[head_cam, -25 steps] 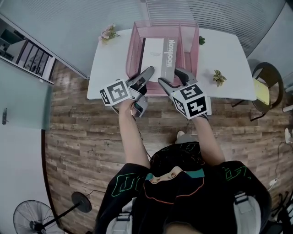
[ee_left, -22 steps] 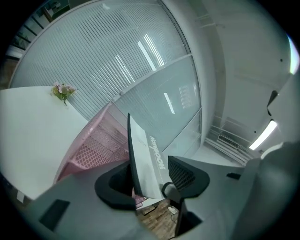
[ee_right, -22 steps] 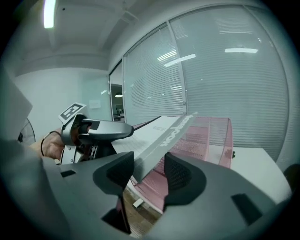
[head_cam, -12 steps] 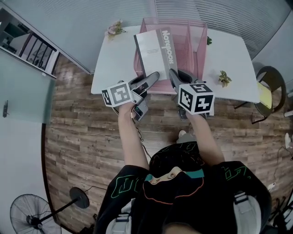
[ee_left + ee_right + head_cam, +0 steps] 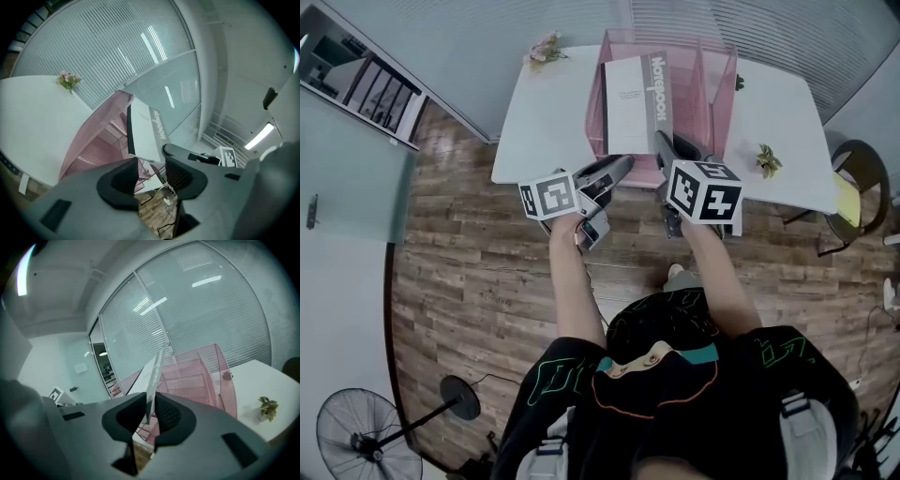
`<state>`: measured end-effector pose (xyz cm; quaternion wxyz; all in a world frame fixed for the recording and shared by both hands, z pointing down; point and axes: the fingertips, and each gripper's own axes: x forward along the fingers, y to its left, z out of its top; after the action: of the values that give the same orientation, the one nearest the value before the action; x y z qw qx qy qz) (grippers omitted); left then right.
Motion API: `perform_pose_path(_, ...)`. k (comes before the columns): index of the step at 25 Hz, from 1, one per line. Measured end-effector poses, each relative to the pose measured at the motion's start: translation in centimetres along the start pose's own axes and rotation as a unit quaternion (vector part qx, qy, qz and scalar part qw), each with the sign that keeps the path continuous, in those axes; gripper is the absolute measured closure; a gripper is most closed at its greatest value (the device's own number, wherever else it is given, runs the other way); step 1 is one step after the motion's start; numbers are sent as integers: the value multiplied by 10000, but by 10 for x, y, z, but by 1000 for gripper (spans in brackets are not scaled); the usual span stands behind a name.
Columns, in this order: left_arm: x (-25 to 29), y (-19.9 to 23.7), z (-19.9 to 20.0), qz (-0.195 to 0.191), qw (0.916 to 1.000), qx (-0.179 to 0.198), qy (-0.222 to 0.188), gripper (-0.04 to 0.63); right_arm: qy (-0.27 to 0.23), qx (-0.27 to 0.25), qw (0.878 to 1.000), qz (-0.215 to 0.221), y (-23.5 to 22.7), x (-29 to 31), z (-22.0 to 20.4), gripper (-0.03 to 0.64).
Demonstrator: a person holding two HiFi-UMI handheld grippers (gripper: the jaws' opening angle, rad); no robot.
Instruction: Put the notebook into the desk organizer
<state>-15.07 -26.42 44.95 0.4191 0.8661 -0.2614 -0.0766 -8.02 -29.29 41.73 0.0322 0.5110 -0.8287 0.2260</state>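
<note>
Partly done: my right tool (image 5: 151,405) is closing on the notebook (image 5: 628,103), raised over the pink desk organizer (image 5: 718,90); my left tool (image 5: 152,161) is closing, empty. Slotting in remains.

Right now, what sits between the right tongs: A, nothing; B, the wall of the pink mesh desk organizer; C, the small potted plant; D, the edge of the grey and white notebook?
D: the right gripper view shows the thin edge of the grey and white notebook standing between the right tongs, which are closing on it; the pink mesh desk organizer lies beyond it.
</note>
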Motion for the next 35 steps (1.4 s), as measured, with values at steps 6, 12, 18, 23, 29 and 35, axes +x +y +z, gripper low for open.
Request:
perform_pose_path(6, 1, 3, 9, 159, 9995, 39, -262, 542, 332, -1047, 9921, -605, 3, 3, -9, 508)
perform_pose_path(12, 7, 2, 12, 142, 9984, -148, -523, 576, 490, -1721, 9786, -1014, 0, -1, -6, 457)
perform_pose_path(18, 11, 0, 14, 133, 9970, -284, -707, 586, 381, -1800, 9772, -1060, -1, -10, -5, 439)
perform_pose_path(23, 11, 5, 21, 211, 9933, -468, -1039, 595, 376, -1718, 9799, -938, -6, -17, -8, 416)
perform_pose_path(29, 21, 2, 21, 261, 9920, -453, -1147, 567, 241, -1753, 9824, -604, 0, -20, -8, 416)
perform_pose_path(35, 10, -7, 16, 819, 9933, 391, -713, 380, -57, -1739, 9847, 58, 14, -22, 3, 423)
